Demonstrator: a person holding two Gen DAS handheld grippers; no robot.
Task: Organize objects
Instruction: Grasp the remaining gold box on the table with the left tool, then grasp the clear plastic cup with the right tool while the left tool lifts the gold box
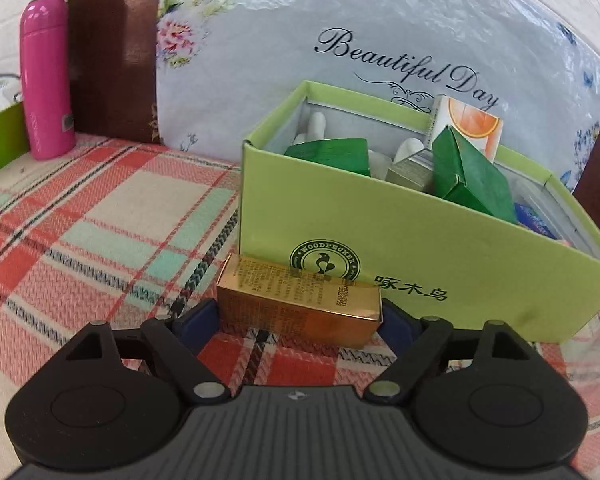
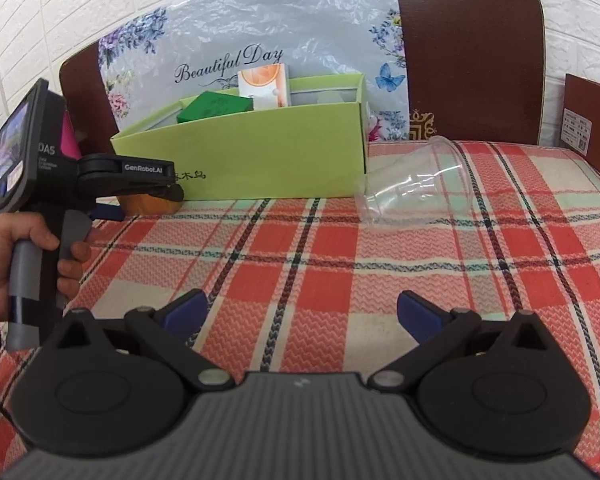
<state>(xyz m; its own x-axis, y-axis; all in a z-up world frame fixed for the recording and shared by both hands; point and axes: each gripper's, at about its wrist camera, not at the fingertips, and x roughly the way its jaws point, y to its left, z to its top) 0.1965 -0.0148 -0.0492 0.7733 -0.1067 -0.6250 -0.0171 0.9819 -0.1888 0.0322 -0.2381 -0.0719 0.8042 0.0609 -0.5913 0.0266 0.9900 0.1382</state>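
A small gold box (image 1: 298, 306) lies crosswise between the blue pads of my left gripper (image 1: 300, 320), which is shut on it just in front of the light green open box (image 1: 380, 236). The gold box also shows in the right wrist view (image 2: 150, 202), under the left gripper (image 2: 140, 196). The green box (image 2: 260, 152) holds green cartons (image 1: 472, 172), an orange-print carton (image 1: 472, 124) and white pieces. My right gripper (image 2: 302, 314) is open and empty above the plaid cloth, well short of the box.
A clear plastic cup (image 2: 416, 184) lies on its side right of the green box. A pink bottle (image 1: 46, 76) stands at the far left by a dark wooden headboard (image 1: 112, 48). A floral bag (image 1: 380, 40) stands behind the box. Plaid cloth (image 2: 340, 260) covers the surface.
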